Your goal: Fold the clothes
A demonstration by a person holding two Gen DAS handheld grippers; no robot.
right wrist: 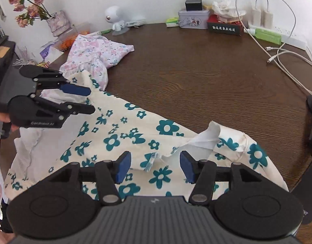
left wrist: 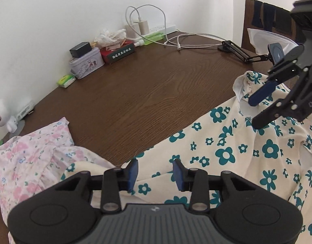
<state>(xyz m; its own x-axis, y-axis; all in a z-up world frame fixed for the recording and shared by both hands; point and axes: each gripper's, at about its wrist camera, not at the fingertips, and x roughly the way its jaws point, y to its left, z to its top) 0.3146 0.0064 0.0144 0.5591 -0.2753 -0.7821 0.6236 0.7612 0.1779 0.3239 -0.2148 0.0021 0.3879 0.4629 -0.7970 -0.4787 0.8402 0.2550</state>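
Observation:
A cream garment with teal flowers lies spread on the dark wooden table, its collar turned up on the right. My left gripper hovers open over the garment's left edge, with nothing between its blue pads. It also shows in the right wrist view as the left gripper, jaws apart above the cloth. My right gripper is open over the neck label and collar. From the left wrist view, the right gripper hangs just above the collar.
A pink floral garment lies crumpled at the table's left. Along the wall stand a tin box, a red box, a power strip with white cables, a white figurine and a flower vase. A black phone holder arm sits on the right.

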